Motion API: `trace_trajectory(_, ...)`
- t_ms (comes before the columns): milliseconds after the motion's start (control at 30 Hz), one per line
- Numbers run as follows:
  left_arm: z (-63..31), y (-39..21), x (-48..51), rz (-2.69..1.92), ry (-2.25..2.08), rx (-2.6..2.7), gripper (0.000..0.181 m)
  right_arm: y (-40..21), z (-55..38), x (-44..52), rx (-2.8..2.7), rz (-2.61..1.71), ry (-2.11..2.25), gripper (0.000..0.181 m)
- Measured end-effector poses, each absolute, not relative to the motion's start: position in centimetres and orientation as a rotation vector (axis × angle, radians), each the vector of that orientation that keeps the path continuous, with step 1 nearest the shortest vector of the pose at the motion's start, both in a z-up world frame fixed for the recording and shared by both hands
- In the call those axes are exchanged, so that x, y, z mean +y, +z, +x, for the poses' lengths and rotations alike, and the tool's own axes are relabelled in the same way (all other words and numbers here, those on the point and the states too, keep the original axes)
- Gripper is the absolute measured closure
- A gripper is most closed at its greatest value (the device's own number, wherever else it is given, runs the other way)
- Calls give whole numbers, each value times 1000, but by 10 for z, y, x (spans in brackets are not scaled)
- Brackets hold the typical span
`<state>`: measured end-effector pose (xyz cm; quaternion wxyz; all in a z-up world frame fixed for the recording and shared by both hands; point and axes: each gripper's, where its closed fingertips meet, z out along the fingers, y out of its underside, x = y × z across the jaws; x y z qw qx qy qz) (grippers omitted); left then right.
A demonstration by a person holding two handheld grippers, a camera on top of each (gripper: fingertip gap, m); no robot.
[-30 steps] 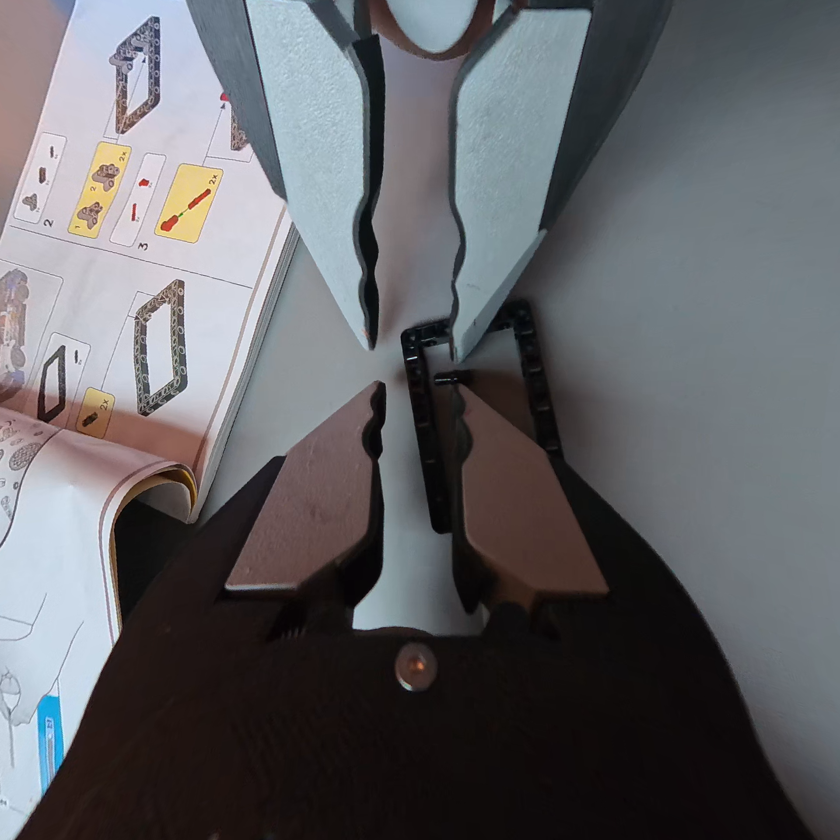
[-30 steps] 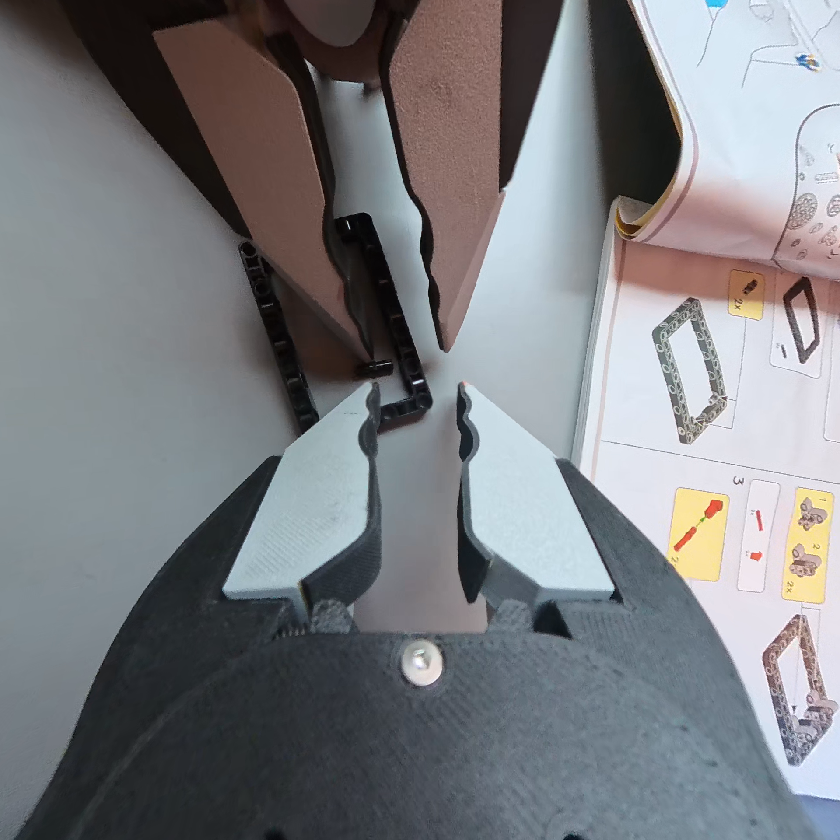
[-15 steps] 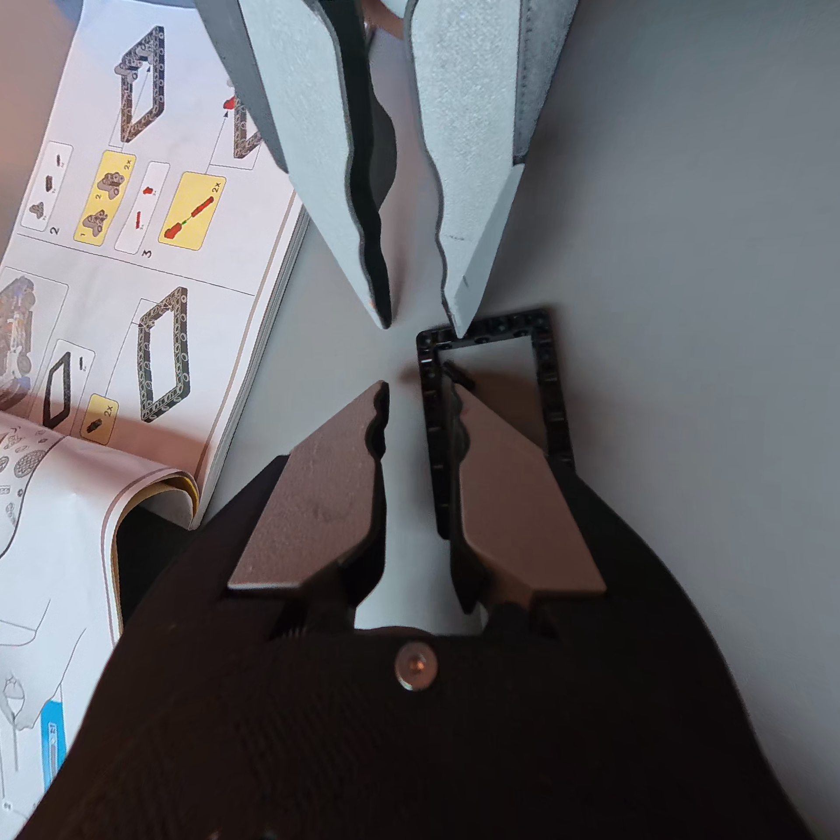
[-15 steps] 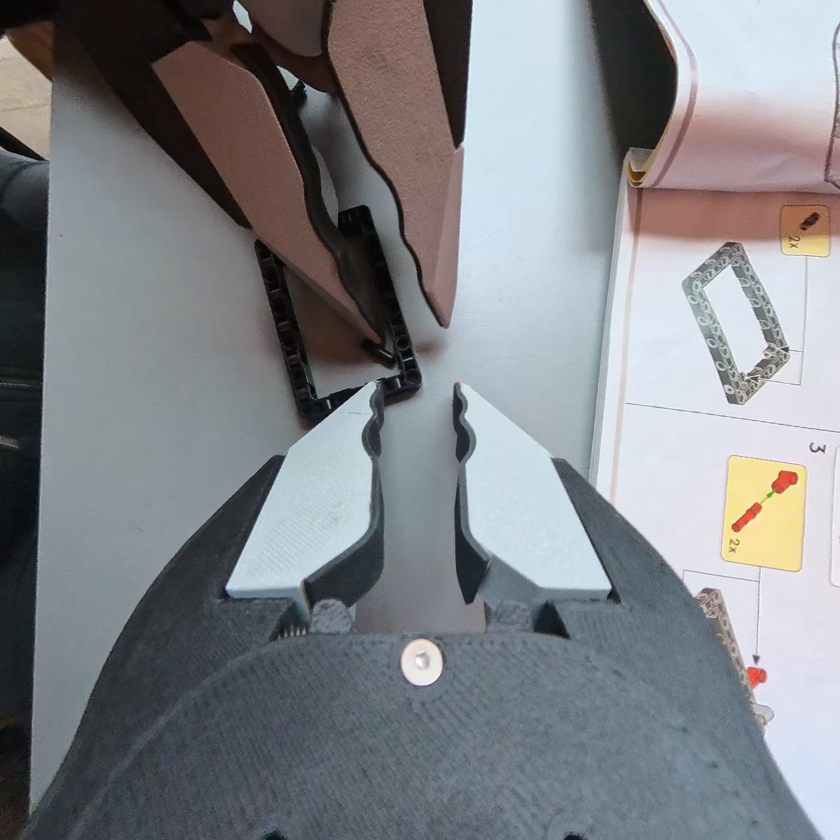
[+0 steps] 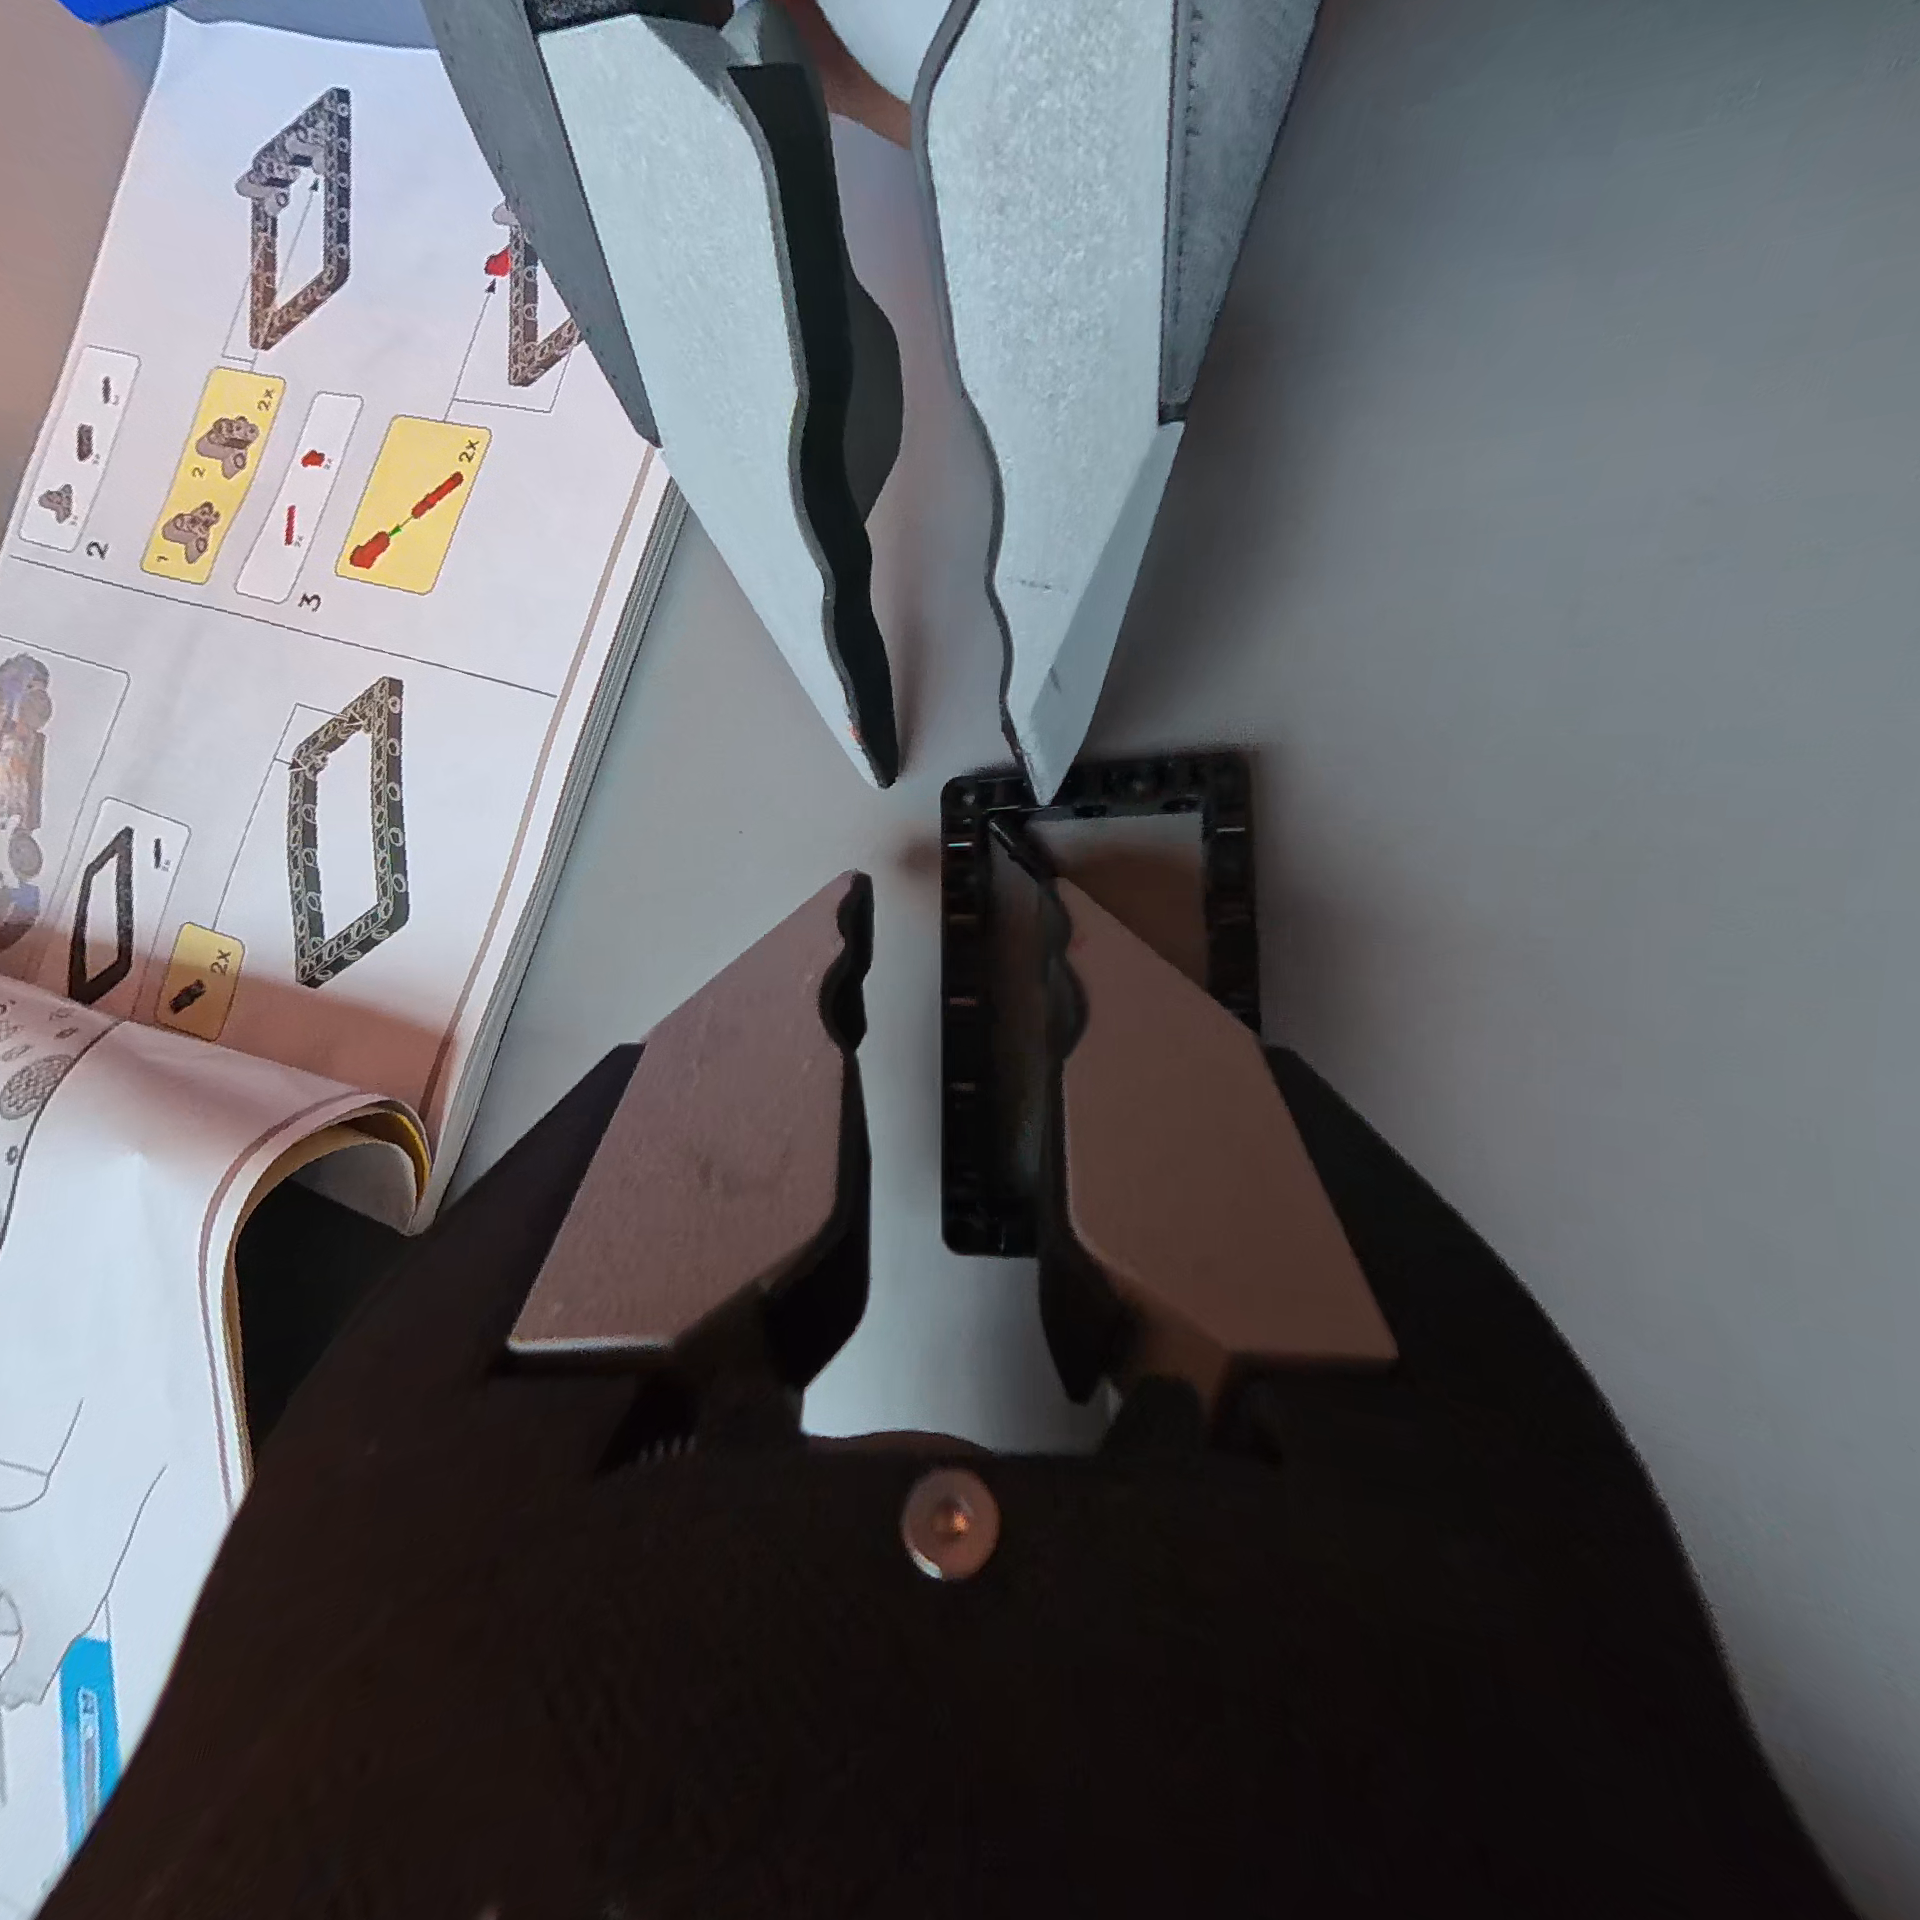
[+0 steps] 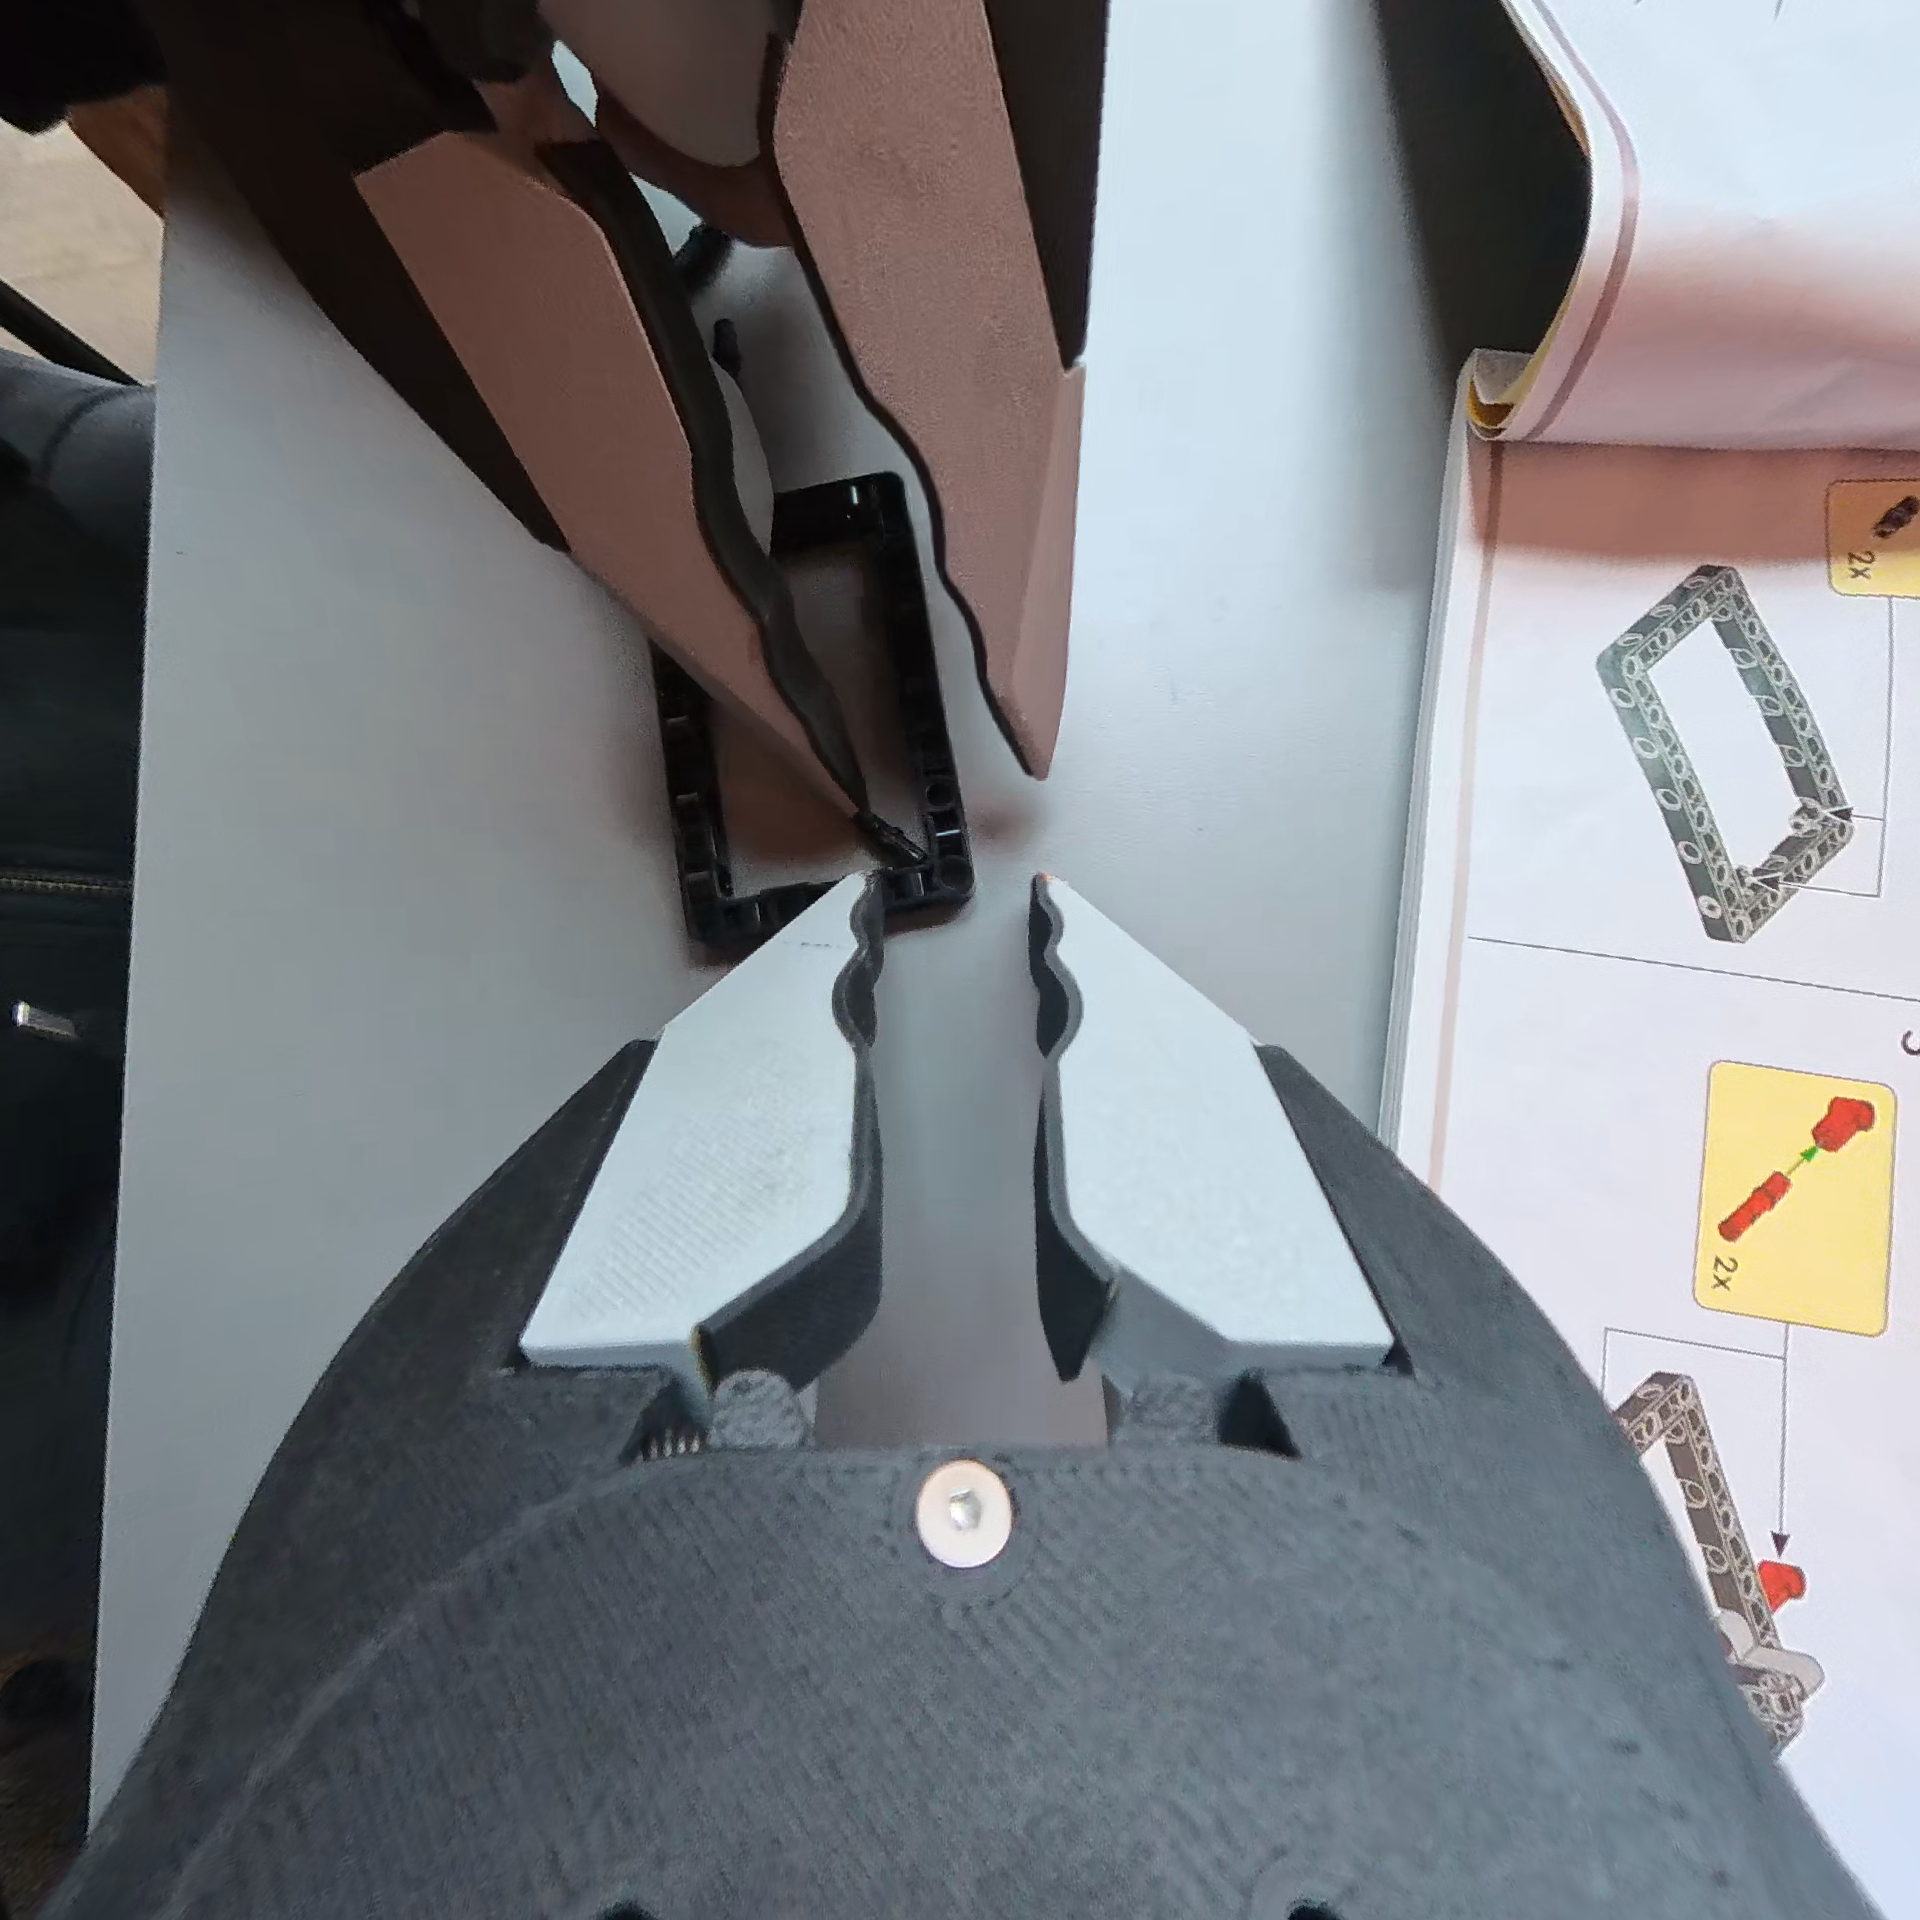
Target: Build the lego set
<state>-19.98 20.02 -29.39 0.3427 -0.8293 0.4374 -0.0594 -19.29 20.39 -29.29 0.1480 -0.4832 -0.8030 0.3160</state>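
A black rectangular Lego frame [image 5: 968, 1039] lies flat on the white table [image 5: 1558, 727]; it also shows in the right wrist view [image 6: 935, 727]. A small black pin [image 5: 1013, 844] lies slantwise inside one corner of the frame [image 6: 894, 836]. My left gripper [image 5: 951, 883], with brown fingers, is open; one finger reaches inside the frame with its tip at the pin, the other is outside. My right gripper [image 6: 954, 883], with grey fingers, is open and faces it; one fingertip rests on the frame's short side. Neither holds anything.
An open instruction booklet [image 5: 312, 644] lies beside the frame [image 6: 1662, 935], close to both grippers. The table edge [image 6: 156, 935] runs on the frame's other side, with dark fabric beyond. A small black piece [image 6: 727, 338] lies behind the left gripper. Both grippers' tips are close together, under 4 cm apart.
The frame has turned square to the grippers and slid slightly. The pin has moved from across the frame's middle into its corner. Both grippers stay open.
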Motion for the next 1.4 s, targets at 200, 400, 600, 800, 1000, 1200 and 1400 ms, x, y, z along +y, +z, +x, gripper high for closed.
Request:
trace_trajectory(200,-197,-294,199,-2147,-166,1144,152,-293,-195,204,-2293,-1396,925,156)
trace_trajectory(400,-195,-294,200,-2139,-165,1145,152,-293,-196,205,-2280,-1386,908,154)
trace_trajectory(600,-195,-294,200,-2143,-179,1136,152,-293,-197,203,-2276,-1395,938,156)
trace_trajectory(800,-194,-295,199,-2151,-214,1120,154,-293,-197,201,-2278,-1388,950,159)
trace_trajectory(1000,-198,-294,198,-2162,-225,1111,147,-293,-197,202,-2276,-1389,946,158)
trace_trajectory(1200,-196,-294,197,-2165,-239,1112,145,-293,-196,202,-2278,-1387,944,158)
trace_trajectory(1400,-200,-288,201,-2150,-229,1081,145,-293,-196,201,-2280,-1386,944,159)
